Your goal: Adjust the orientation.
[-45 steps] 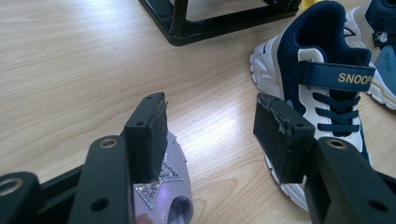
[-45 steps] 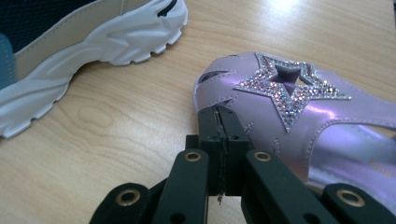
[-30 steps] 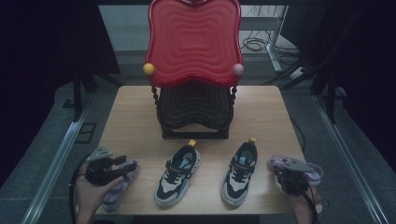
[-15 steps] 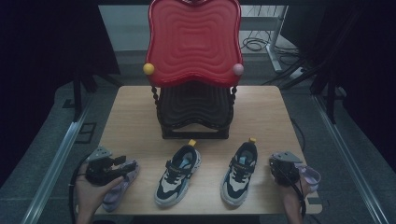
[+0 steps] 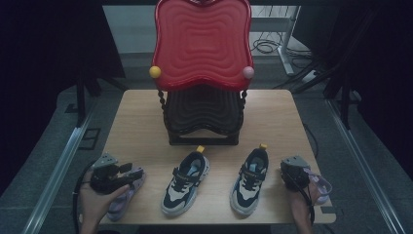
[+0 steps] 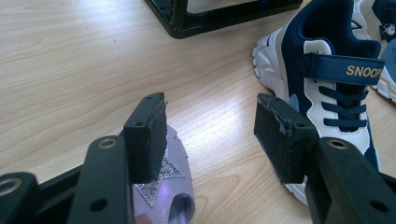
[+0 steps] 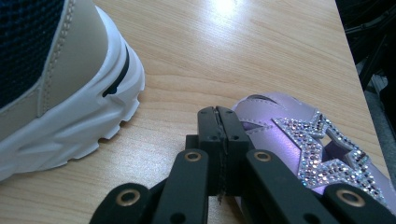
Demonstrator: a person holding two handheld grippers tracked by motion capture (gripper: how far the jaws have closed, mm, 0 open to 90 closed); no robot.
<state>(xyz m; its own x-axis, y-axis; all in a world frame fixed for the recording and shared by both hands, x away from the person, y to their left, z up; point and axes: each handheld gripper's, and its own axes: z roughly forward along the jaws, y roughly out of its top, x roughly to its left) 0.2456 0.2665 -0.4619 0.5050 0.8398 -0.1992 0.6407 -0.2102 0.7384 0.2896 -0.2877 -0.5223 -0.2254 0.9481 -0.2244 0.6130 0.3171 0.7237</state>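
Observation:
Two navy-and-white sneakers (image 5: 185,183) (image 5: 249,179) stand side by side on the wooden table (image 5: 272,122), in front of a rack with a red top (image 5: 202,44). A lilac sandal (image 5: 122,197) lies at the front left under my left gripper (image 5: 135,172). In the left gripper view that gripper (image 6: 212,119) is open, one jaw over the sandal's star strap (image 6: 161,189) and the left sneaker (image 6: 327,88) beside the other. My right gripper (image 5: 293,174) is shut on nothing (image 7: 218,116), between the right sneaker's heel (image 7: 70,93) and a second lilac sandal (image 7: 303,144).
The rack's black lower tier (image 5: 203,117) and its base (image 6: 219,14) stand just behind the sneakers. The right sandal (image 5: 319,185) lies close to the table's right edge and front corner. Dark floor and metal rails (image 5: 58,165) surround the table.
My right gripper has moved left, toward the right sneaker, and now sits beside its heel, still shut. The left gripper and the shoes have not moved.

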